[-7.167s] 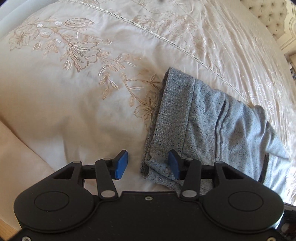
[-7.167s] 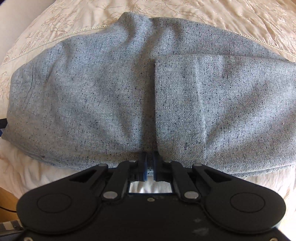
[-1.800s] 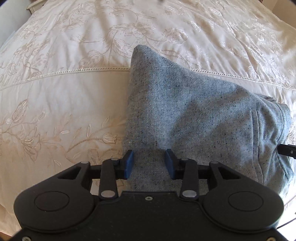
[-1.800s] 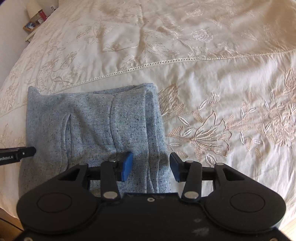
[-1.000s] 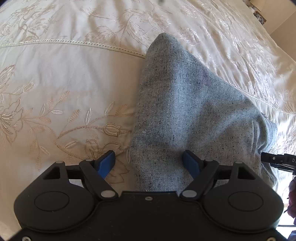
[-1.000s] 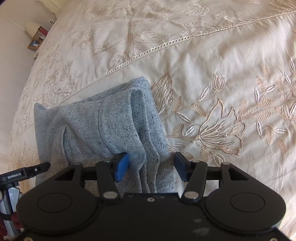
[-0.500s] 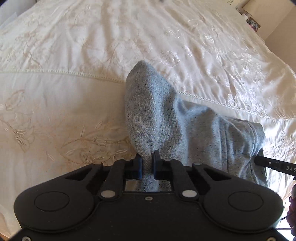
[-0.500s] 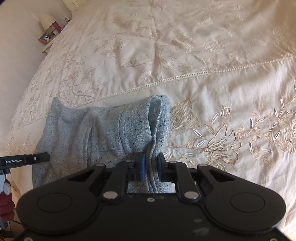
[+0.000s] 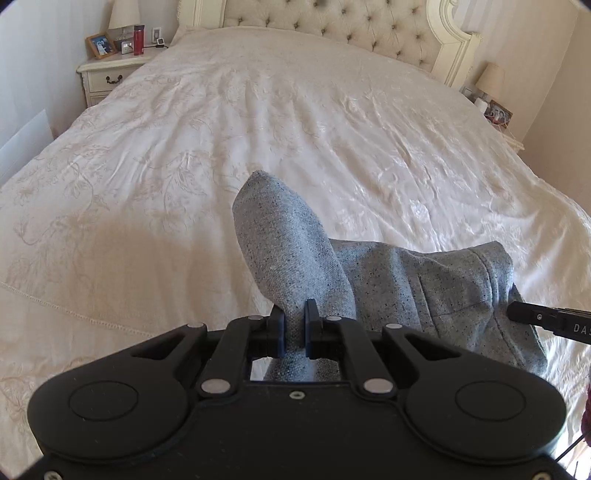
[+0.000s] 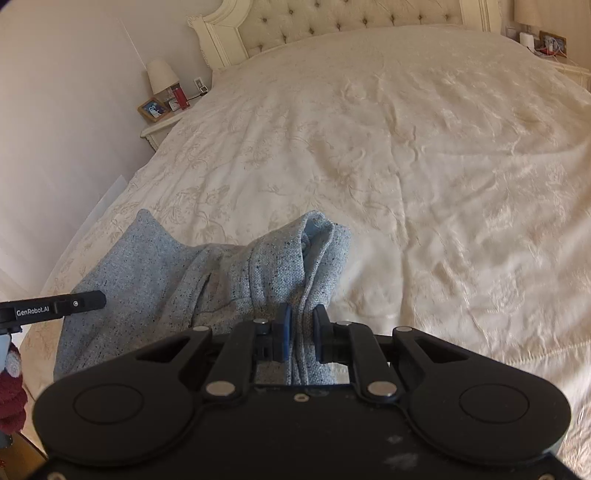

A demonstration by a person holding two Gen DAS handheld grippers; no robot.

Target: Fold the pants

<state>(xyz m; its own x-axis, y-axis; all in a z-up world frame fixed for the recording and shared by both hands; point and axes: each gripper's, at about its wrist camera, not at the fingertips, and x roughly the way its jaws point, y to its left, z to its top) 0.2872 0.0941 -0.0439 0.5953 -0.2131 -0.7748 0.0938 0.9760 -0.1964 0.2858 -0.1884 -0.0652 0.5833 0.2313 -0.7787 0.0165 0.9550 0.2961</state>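
left wrist: left gripper (image 9: 293, 330) fingers nearly closed, pinching pants (image 9: 291, 254); right gripper (image 10: 302, 338) fingers likewise on pants.

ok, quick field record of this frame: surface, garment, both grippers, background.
surface: bed with cream embroidered bedspread
garment: grey speckled pants, partly folded, bunched at the near end of the bed
left gripper: shut on one near corner of the pants
right gripper: shut on the other near corner, at a layered edge
background: tufted headboard; nightstand with lamp, photo frame, red bottle
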